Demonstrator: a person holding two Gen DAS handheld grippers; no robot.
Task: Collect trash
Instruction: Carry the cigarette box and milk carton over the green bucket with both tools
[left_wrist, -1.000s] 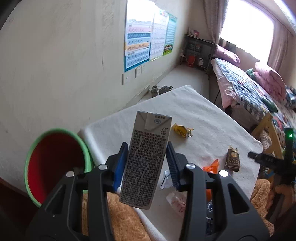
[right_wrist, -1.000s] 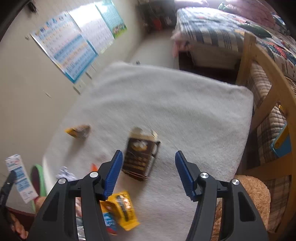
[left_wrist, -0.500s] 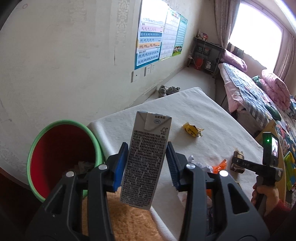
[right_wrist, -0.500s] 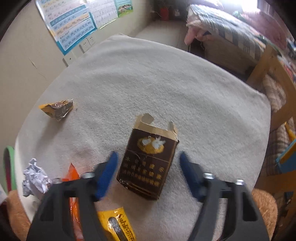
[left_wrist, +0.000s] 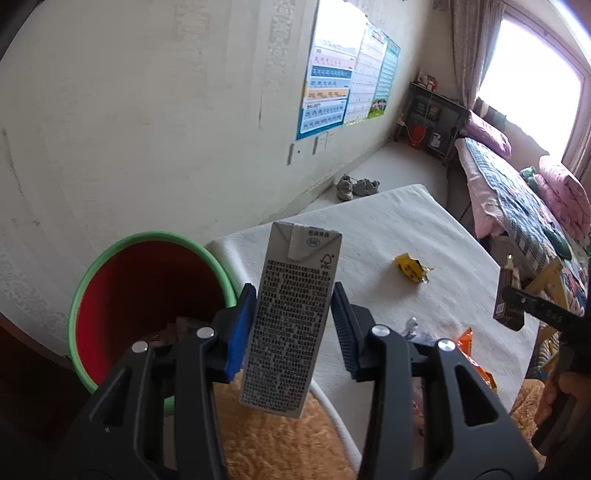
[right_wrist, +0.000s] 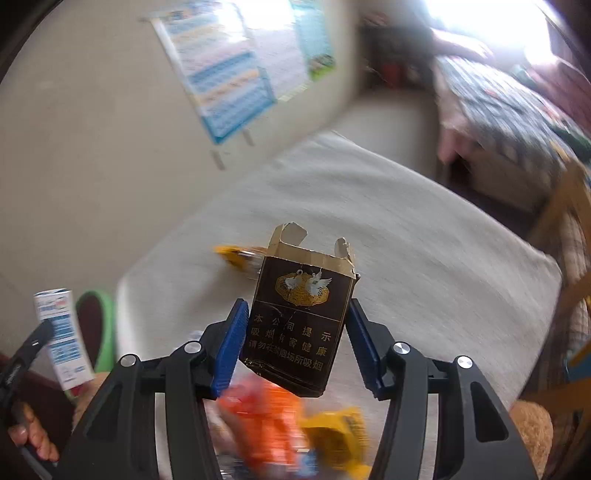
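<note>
Left wrist view: carry-to-bin step.
Left gripper (left_wrist: 291, 317) clamps milk carton (left_wrist: 290, 321); right gripper (right_wrist: 295, 339) clamps cigarette pack (right_wrist: 301, 325); next, release over bin (left_wrist: 147, 295).

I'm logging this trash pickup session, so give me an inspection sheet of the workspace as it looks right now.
Surface: table under a white cloth.
Job's things: grey drink carton clamped upright in the left gripper; dark cigarette pack with a torn-open top in the right gripper; red bin with green rim beside the table, some trash already at the bottom.
Clutter: yellow wrapper, crumpled foil and orange wrapper on the cloth.
Grippers: both shut on their items.
Cables: nothing seen.
Surroundings: wall posters, pair of shoes on the floor, bed by the window.
</note>
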